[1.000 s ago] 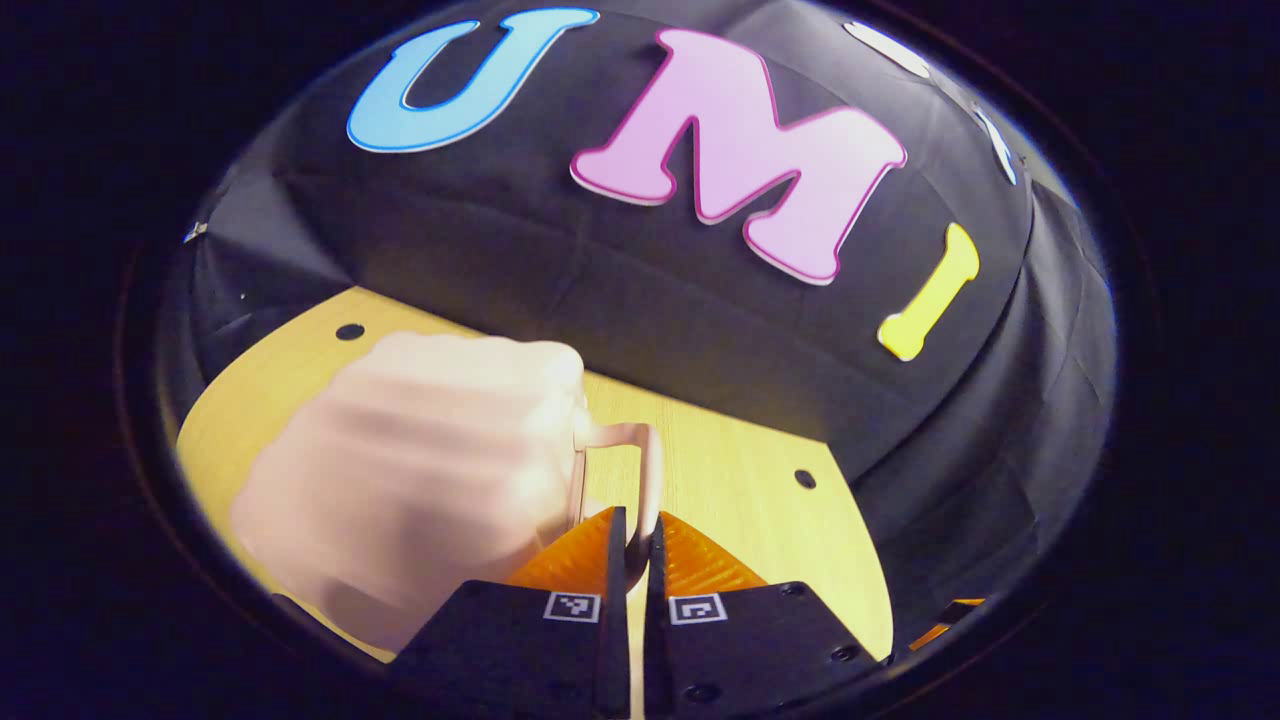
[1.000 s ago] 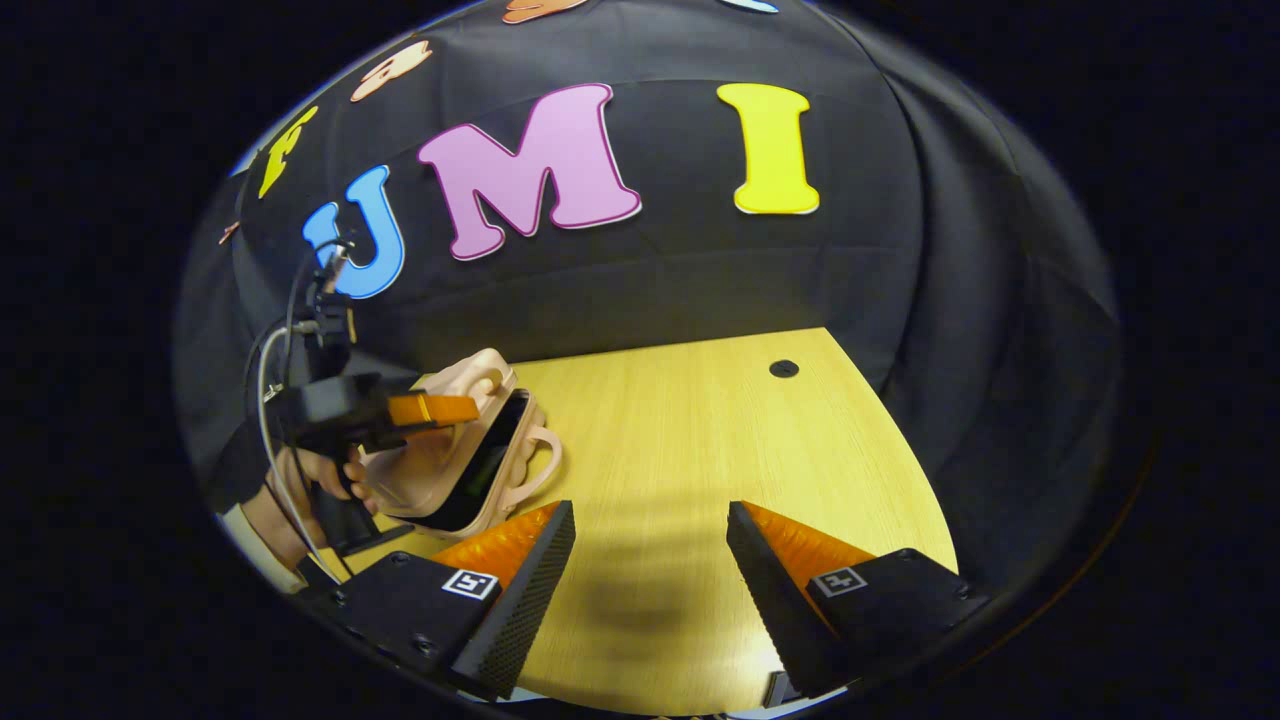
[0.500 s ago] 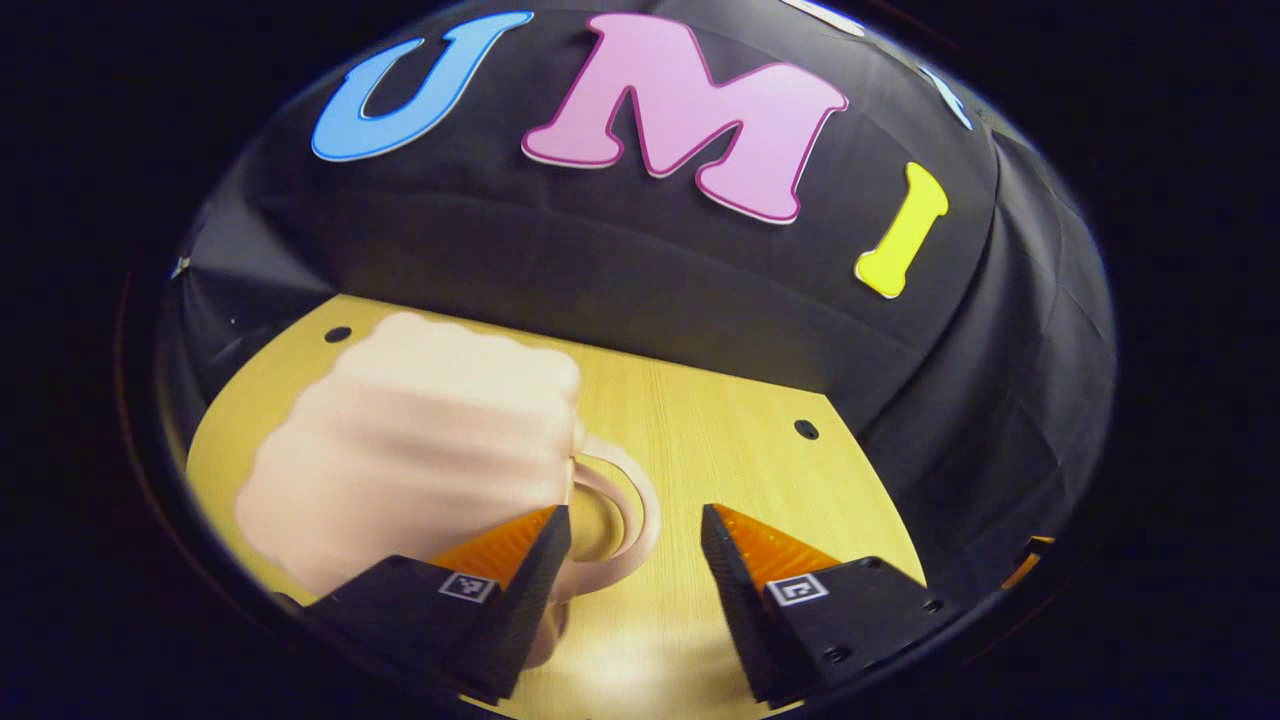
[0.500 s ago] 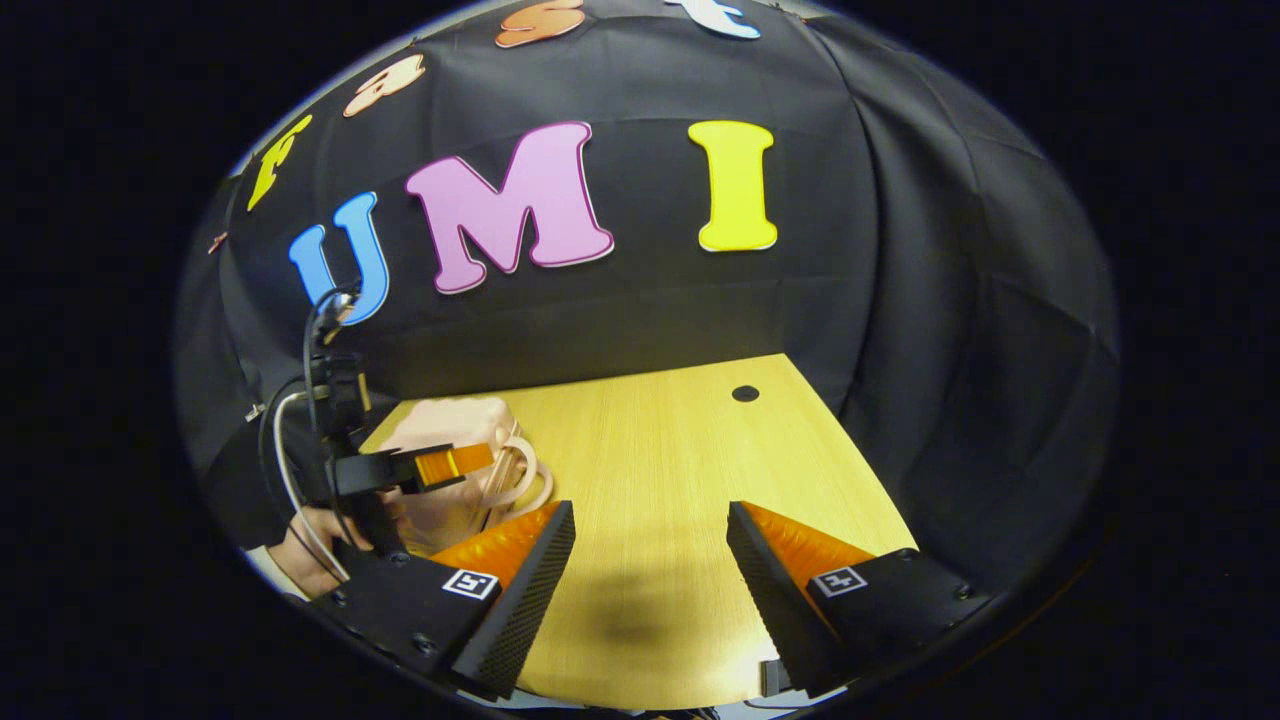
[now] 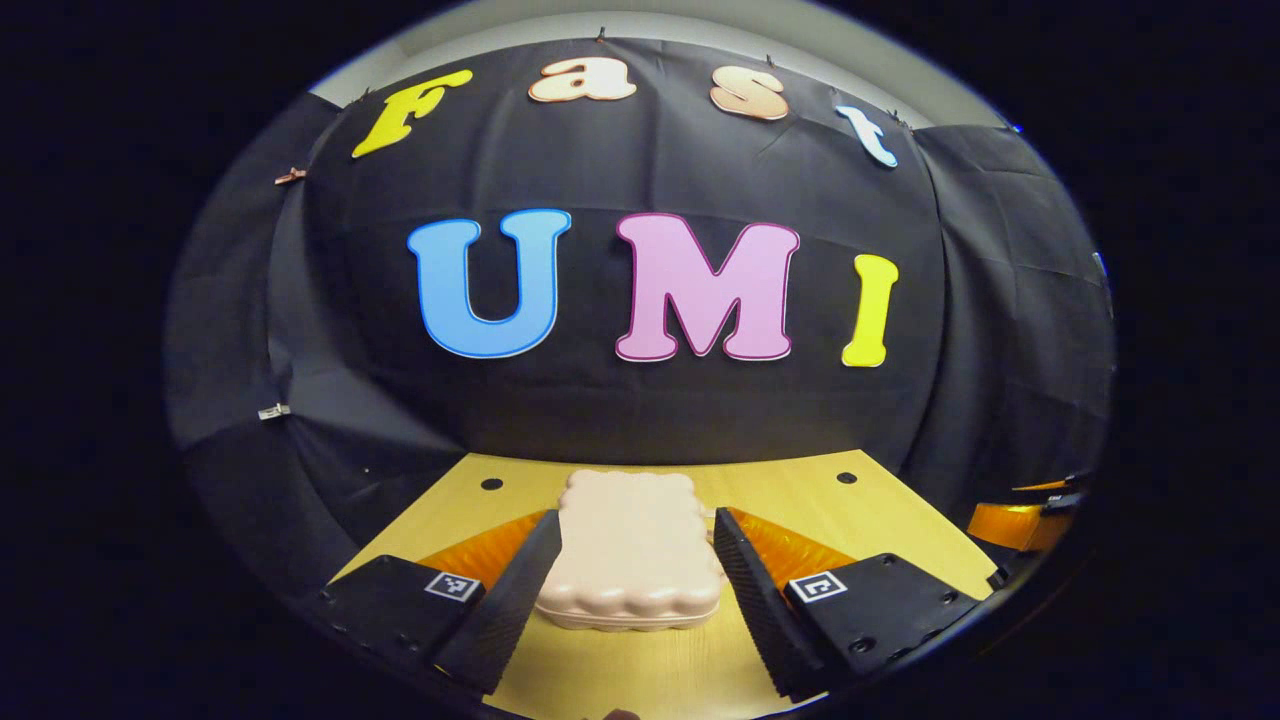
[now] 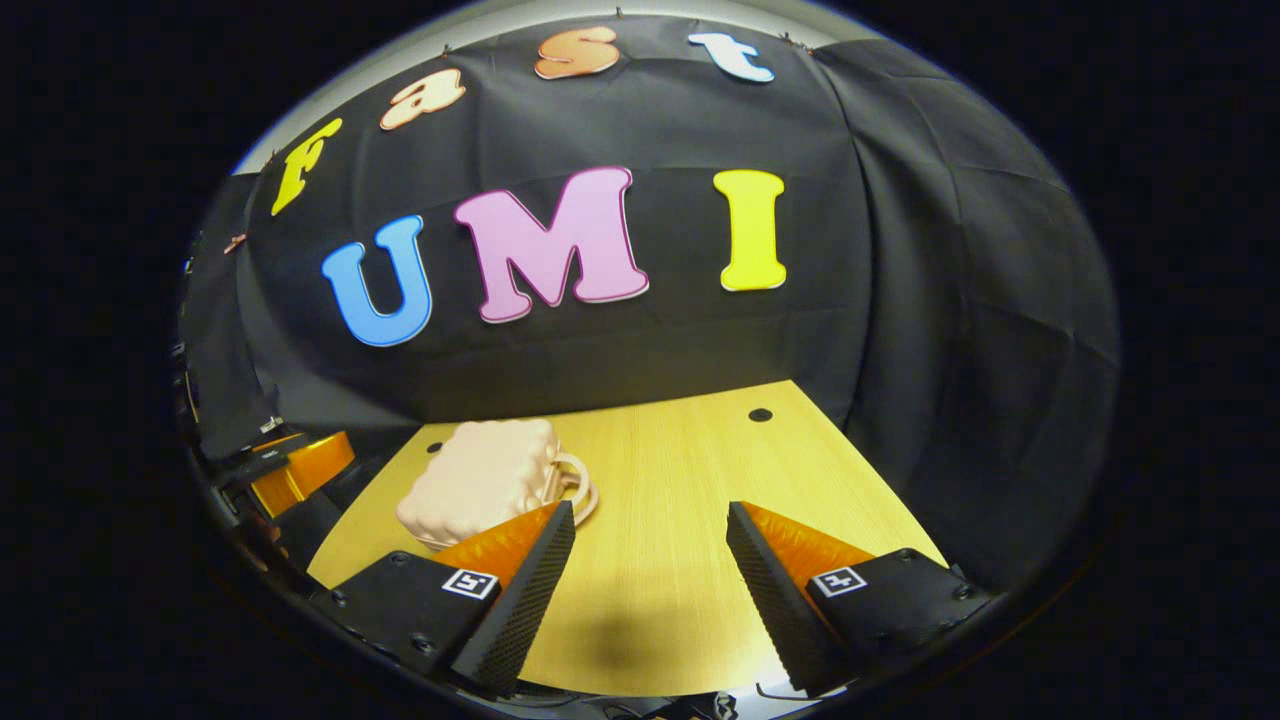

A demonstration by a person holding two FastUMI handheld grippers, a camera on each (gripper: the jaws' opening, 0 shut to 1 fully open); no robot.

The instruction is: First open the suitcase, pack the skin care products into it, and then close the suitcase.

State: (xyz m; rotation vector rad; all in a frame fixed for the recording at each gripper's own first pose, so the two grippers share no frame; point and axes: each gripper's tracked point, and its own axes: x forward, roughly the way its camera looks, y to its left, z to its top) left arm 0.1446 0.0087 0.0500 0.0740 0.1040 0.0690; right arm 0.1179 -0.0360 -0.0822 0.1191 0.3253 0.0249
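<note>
- Suitcase [image 5: 633, 548]: a small pale pink case with a scalloped outline. I see it lying flat on the bench [image 6: 680, 470] with its lid down. In the right gripper view its looped handle [image 6: 577, 485] lies on the side facing the middle of the bench.
- Progress: the case reads as shut, and I see no skin care products loose on the bench. I judge the packing and closing done, with the task at or near its end. I cannot confirm that the latch has caught.
- Left hand-held gripper [image 5: 637, 560]: released, its fingers spread. The case shows between them in the left gripper view, but farther off on the bench; I see no contact.
- Right hand-held gripper [image 6: 650, 560]: released, its fingers spread over bare bench, holding nothing. The case sits off to its left, beyond its left finger.
- The other hand-held gripper shows at the edge of each view, at the far right in the left gripper view and at the far left in the right gripper view, cut off by the edge.
- Hidden: the inside of the case, so I cannot check what it holds. The seam and any clasp are too small to make out. The near edge of the bench is covered by the gripper bodies.
</note>
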